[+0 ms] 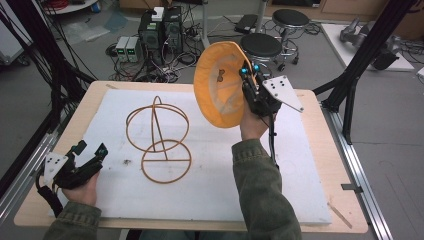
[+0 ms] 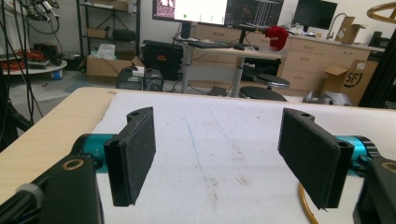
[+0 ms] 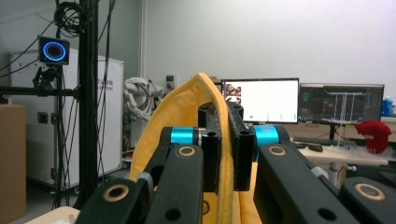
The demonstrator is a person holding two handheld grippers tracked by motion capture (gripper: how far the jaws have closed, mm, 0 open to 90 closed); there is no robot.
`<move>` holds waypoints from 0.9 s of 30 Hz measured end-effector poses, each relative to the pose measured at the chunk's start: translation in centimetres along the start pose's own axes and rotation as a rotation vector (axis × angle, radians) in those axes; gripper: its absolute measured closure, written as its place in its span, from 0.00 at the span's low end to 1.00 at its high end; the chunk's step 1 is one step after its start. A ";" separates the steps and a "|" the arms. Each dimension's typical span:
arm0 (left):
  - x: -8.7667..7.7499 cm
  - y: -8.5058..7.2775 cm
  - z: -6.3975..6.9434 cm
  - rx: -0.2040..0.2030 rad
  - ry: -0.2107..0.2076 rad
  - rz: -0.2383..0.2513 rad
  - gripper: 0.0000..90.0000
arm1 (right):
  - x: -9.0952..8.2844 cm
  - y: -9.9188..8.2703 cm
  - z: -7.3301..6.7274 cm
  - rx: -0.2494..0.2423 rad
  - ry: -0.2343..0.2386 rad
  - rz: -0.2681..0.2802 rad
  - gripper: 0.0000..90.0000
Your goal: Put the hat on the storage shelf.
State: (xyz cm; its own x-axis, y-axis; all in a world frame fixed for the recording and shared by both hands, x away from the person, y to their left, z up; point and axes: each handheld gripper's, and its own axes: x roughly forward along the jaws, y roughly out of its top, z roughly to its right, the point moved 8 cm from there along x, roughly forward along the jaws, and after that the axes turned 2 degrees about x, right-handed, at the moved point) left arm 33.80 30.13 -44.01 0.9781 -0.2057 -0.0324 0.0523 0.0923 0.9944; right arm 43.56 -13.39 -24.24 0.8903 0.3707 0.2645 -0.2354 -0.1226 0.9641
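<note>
Gripping 1 yellow cap (image 1: 220,85), right gripper (image 1: 248,75) is clamped; left gripper (image 1: 90,150) gapes beside seemingly 1 wire frame (image 1: 159,140).

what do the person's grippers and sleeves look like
Both grippers, left and right, are black with teal collars behind flat black pads, brass-coloured pivot rings, a grey three-cornered plate with dark dots on top, and a black trailing cable. The sleeves are olive green.

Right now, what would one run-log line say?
right gripper: shut on yellow hat, raised | left gripper: open, low | wire stand: on white mat
</note>
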 end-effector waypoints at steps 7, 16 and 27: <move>0.0 0.0 0.0 0.003 -0.001 -0.002 0.31 | 0.3 1.3 -1.7 -0.020 0.035 0.026 0.95; 0.1 0.0 0.2 0.005 -0.009 0.001 0.31 | 1.3 3.1 -5.0 -0.044 0.104 0.044 0.95; 0.1 0.0 0.2 0.000 -0.012 0.000 0.31 | 2.2 5.0 -9.3 -0.068 0.213 0.059 0.95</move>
State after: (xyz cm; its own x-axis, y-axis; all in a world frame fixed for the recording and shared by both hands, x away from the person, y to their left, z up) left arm 33.83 29.92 -43.97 0.9756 -0.2174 -0.0316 0.0528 0.0920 0.9944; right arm 40.69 -4.64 -18.66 0.7737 0.5513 0.3120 -0.3168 -0.0897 0.9442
